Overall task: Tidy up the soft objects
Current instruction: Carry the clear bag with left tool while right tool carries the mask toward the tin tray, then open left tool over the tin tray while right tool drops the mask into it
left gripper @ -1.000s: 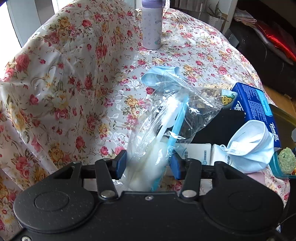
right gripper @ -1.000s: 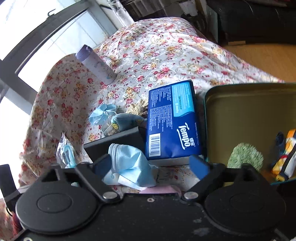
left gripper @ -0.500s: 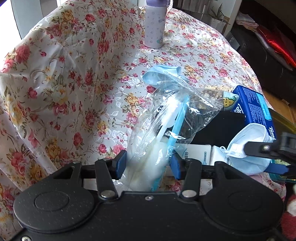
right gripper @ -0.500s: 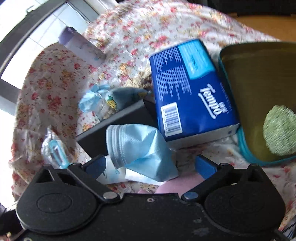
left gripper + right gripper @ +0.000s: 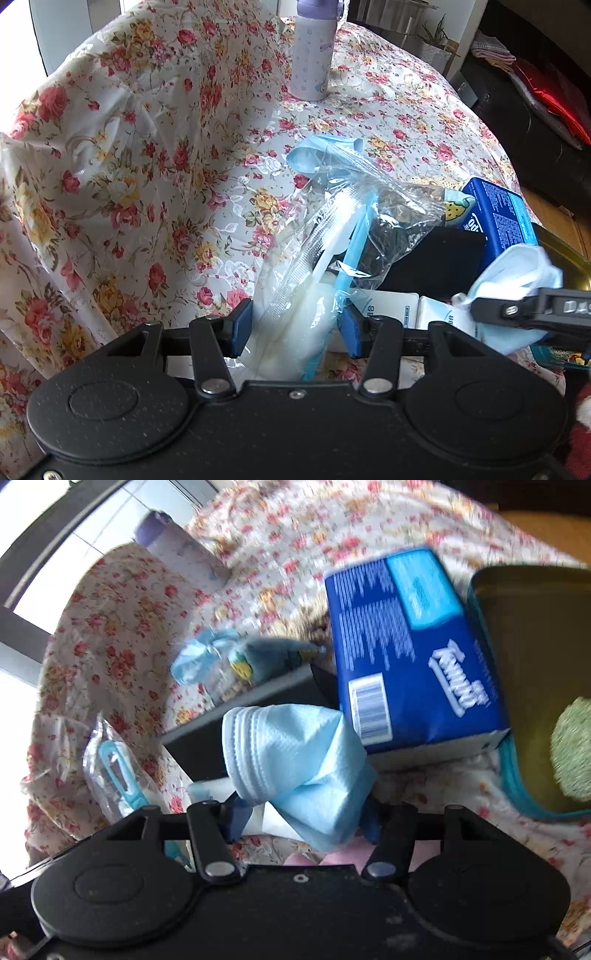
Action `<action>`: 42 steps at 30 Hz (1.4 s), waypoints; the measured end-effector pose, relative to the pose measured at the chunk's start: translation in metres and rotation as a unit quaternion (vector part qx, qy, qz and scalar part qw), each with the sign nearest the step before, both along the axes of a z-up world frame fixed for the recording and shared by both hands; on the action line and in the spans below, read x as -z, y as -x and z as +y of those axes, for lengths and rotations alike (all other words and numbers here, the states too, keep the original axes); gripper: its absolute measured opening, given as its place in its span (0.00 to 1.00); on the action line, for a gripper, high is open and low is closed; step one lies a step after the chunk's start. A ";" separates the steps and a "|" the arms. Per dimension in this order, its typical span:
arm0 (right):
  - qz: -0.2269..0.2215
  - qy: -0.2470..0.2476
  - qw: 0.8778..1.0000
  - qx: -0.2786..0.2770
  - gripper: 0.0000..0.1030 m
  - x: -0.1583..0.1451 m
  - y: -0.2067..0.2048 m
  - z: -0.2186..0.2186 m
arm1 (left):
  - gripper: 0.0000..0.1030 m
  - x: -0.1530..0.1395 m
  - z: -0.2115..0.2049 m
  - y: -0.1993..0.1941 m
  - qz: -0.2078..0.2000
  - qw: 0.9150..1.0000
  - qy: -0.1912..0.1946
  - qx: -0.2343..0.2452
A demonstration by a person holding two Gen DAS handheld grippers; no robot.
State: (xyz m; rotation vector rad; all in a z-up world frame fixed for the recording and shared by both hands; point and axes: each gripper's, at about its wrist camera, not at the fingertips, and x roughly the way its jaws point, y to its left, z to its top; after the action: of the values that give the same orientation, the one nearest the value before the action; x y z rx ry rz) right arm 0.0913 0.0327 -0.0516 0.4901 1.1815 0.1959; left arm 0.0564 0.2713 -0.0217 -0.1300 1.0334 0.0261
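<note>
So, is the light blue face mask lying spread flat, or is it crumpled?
Crumpled. The light blue face mask is bunched into folds between the pads of the right gripper, whose jaws have just closed on it.

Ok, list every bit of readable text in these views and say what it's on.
"Tempo": brand, white script on the blue tissue pack.
"DAS": raised letters, cut off at the frame edge, on the right gripper as the left wrist view shows it.
Barcode and fine print on the tissue pack: too blurred to read.
Blue print on the white packets: too small to read.
Bottle pattern: no legible words.
</note>
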 end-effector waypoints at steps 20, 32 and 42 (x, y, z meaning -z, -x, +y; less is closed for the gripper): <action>-0.088 0.014 0.992 0.090 0.57 -0.068 0.057 -0.121 | 0.47 -0.078 -0.106 0.001 -0.078 0.990 -0.050 0.108; -0.066 0.080 0.973 0.205 0.57 -0.048 0.106 -0.236 | 0.47 -0.081 -0.231 -0.016 -0.084 0.966 -0.066 0.237; -0.056 0.098 0.961 0.254 0.57 -0.035 0.108 -0.290 | 0.48 -0.063 -0.305 -0.042 -0.067 0.952 -0.078 0.287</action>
State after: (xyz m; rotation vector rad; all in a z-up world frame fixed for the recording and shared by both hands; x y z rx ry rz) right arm -0.0166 -0.2576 -0.0166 0.5824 0.9184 -0.3296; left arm 0.0984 -0.0333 0.0412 0.3139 0.8981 -0.4247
